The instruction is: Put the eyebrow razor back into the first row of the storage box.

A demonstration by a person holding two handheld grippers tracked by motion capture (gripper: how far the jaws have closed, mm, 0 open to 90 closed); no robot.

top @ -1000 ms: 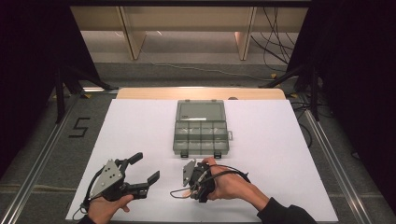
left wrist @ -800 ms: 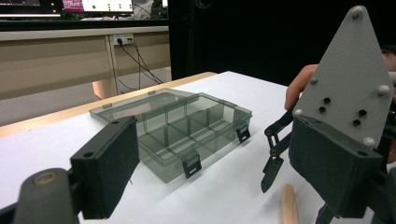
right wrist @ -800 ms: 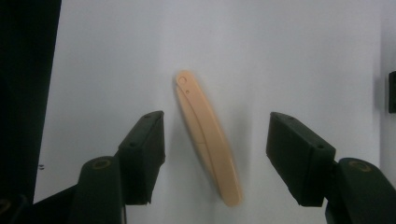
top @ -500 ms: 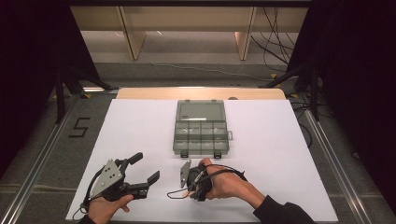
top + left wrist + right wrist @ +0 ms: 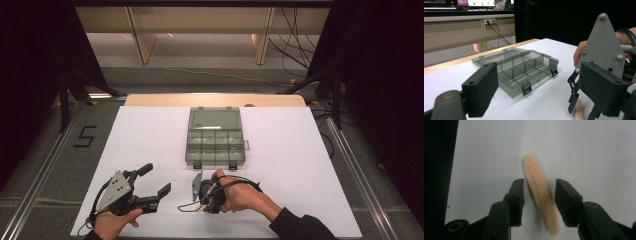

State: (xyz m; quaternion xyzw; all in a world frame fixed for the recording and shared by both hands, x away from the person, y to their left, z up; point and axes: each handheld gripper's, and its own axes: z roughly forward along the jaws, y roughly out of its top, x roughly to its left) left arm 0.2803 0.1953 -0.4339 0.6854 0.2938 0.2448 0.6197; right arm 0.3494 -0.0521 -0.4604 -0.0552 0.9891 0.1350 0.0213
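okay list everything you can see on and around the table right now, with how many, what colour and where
compartment box: one, smoky clear grey, lid shut, middle of the table toward the far edge
slim curved piece: one, pale peach, flat on the table near the person's edge, between the right gripper's jaws
table: one, white top with a wood strip along the far edge
number 5 mark: one, black, on the floor left of the table
left gripper: one, black with a grey plate, jaws wide apart, near left of the table
right gripper: one, black, jaws apart either side of the peach piece, pointing down at the table
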